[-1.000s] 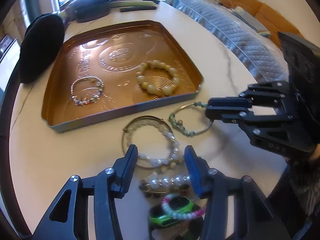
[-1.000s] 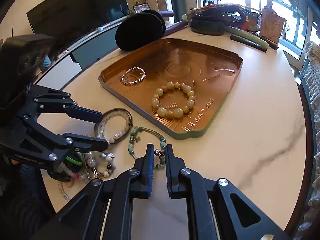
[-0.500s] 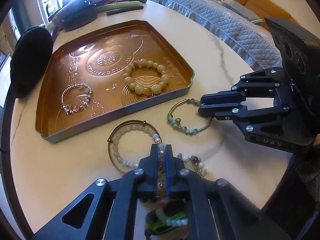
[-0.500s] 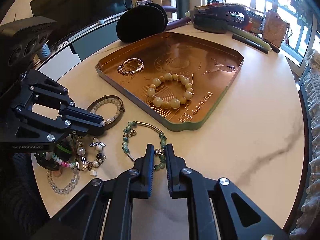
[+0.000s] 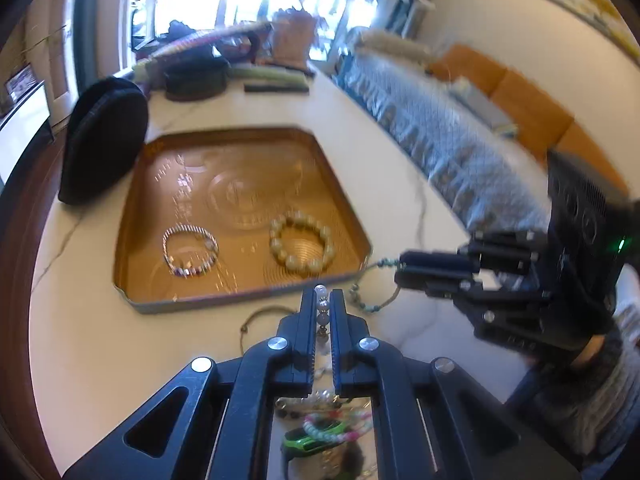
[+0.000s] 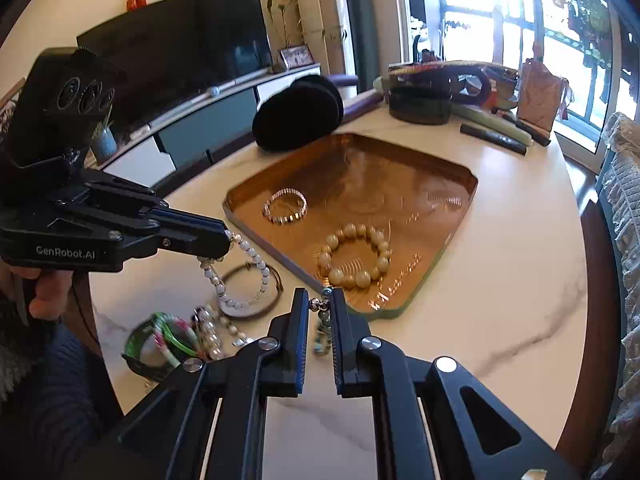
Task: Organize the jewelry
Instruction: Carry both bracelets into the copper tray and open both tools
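My left gripper (image 5: 322, 294) is shut on a white bead bracelet (image 6: 244, 276), which hangs from it above the table. My right gripper (image 6: 320, 294) is shut on a green bead bangle (image 5: 374, 296) and holds it off the tabletop beside the tray's near corner. The copper tray (image 6: 460, 208) holds a yellow bead bracelet (image 6: 354, 256) and a small multicoloured bracelet (image 6: 285, 206). A thin brown bangle (image 6: 256, 308) lies on the table under the white bracelet. A pile of other bracelets (image 6: 180, 332) sits near the table's front edge.
A black round pouch (image 6: 298, 118) leans just behind the tray. Dark boxes and long sticks (image 6: 492, 138) crowd the table's far end. A quilted chair back (image 5: 440, 136) runs along the table's right edge. A hand (image 6: 44, 288) holds the left gripper.
The left gripper's jaws shut on the white bead bracelet and lifted it off the table. The right gripper, still shut on the green bangle, also rose. Both views tilted upward.
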The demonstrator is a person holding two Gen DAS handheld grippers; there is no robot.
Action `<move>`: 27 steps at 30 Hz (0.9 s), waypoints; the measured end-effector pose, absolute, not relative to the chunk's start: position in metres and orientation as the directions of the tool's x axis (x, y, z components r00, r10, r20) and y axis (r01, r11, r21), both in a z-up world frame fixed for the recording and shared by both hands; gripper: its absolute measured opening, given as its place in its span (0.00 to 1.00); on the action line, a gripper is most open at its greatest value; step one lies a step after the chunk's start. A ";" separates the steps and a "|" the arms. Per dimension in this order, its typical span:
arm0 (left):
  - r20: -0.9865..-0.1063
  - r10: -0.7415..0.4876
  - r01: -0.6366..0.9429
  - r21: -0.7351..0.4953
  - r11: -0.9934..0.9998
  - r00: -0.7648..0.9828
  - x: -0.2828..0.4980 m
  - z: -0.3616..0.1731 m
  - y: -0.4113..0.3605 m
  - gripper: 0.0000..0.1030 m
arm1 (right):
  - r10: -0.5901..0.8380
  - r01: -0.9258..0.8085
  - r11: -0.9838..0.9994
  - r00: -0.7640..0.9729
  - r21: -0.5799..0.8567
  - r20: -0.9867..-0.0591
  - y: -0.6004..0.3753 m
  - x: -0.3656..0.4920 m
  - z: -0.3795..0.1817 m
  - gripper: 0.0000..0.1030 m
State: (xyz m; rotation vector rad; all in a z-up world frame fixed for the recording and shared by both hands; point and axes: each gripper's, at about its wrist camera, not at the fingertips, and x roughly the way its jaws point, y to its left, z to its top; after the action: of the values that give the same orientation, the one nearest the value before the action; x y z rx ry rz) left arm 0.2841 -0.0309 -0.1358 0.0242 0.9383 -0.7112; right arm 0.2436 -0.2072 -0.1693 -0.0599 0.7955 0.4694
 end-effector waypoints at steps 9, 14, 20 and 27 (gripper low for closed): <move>-0.652 -0.544 0.493 -0.287 0.821 0.528 0.283 -0.092 -0.016 0.06 | 0.394 -0.394 0.908 0.679 0.145 -0.619 -0.211 0.241 -0.127 0.09; -0.608 -0.484 0.448 -0.225 0.865 0.630 0.283 -0.068 -0.019 0.06 | 0.360 -0.345 0.928 0.737 0.139 -0.572 -0.210 0.240 -0.099 0.09; -0.564 -0.427 0.428 -0.139 0.893 0.707 0.289 -0.049 -0.034 0.06 | 0.340 -0.325 0.937 0.771 0.127 -0.539 -0.203 0.251 -0.080 0.09; -0.551 -0.341 0.385 -0.039 0.922 0.762 0.325 -0.067 -0.046 0.06 | 0.309 -0.302 0.948 0.782 0.105 -0.541 -0.197 0.284 -0.086 0.09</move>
State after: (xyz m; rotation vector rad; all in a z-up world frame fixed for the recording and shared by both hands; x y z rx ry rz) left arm 0.3252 -0.0456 -0.0671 0.0782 0.5838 -0.3949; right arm 0.2836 -0.1967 -0.0862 0.0127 0.5862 0.3295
